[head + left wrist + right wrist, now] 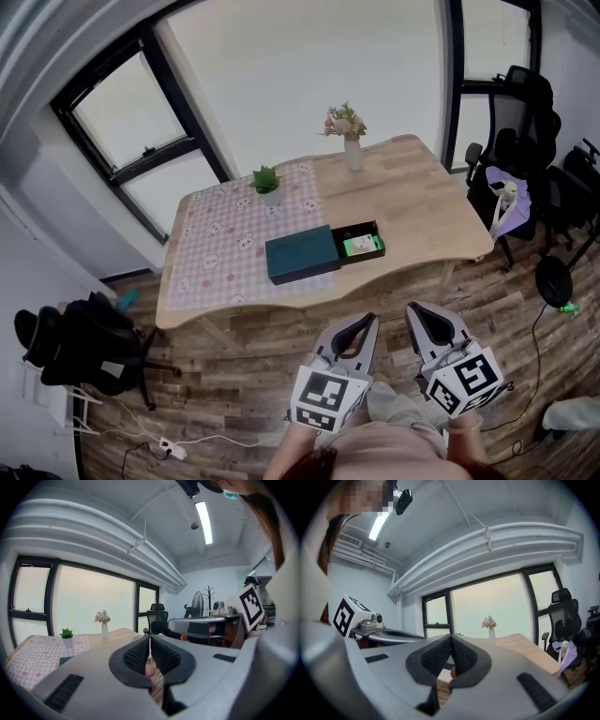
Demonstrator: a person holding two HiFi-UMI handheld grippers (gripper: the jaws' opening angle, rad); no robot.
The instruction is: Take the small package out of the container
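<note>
Package (362,247) lies in container (374,228) at frame centre, well apart, straight above closed, empty left gripper (365,321) and up-left of closed, empty right gripper (418,308)

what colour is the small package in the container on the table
Green with some white. The small package shows best in the head view.

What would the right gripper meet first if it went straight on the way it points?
Probably the near edge of the wooden table, just right of the open container. The right gripper is shut and holds nothing. Depth is hard to judge.
</note>
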